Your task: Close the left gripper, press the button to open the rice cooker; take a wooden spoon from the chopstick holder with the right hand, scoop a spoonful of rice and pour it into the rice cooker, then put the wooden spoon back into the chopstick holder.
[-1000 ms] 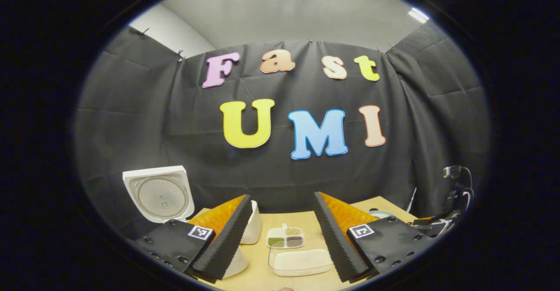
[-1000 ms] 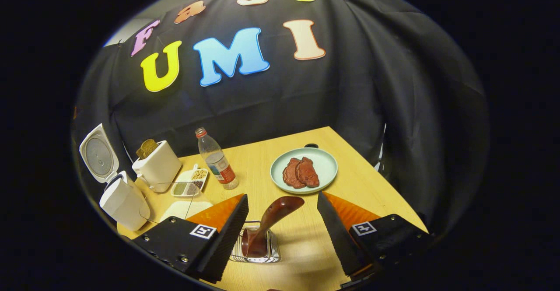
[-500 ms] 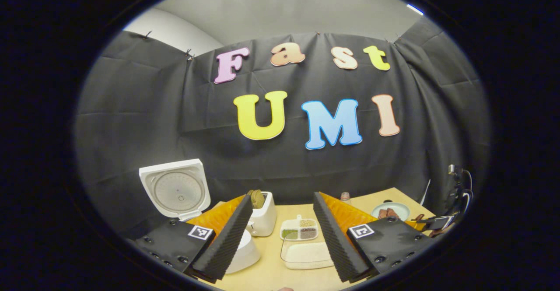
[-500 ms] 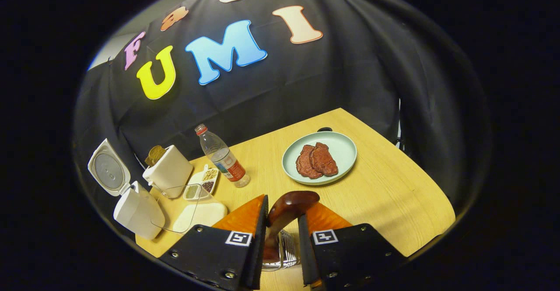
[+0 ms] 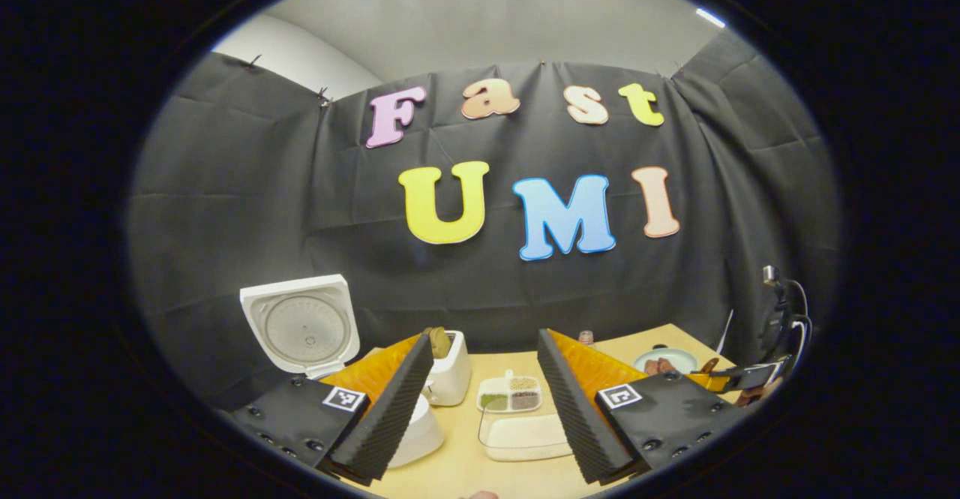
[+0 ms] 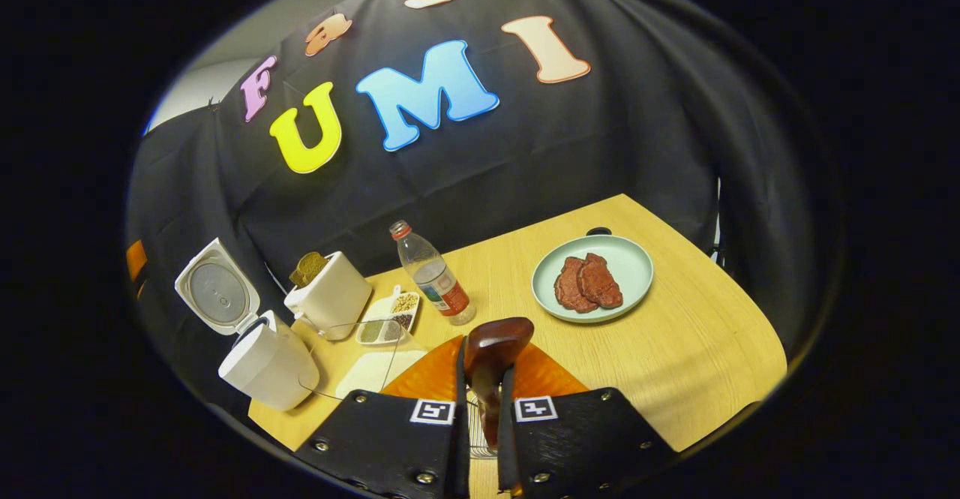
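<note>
The right gripper (image 6: 481, 409) is clamped on the dark reddish-brown wooden spoon (image 6: 491, 353), its handle upright just above the wire chopstick holder (image 6: 474, 433), likely so it lifts out straight. Beyond the spoon, the white rice cooker (image 6: 262, 360) stands with its lid up, ready for rice. The left gripper (image 5: 480, 398), fingers apart, hovers short of the cooker, probably keeping clear.

The rice cooker (image 6: 266, 360) and toaster (image 6: 330, 296) are white. The wooden spoon (image 6: 491, 353) is dark shiny brown, the plate (image 6: 630, 259) pale green, the table (image 6: 697, 349) light yellow wood.
</note>
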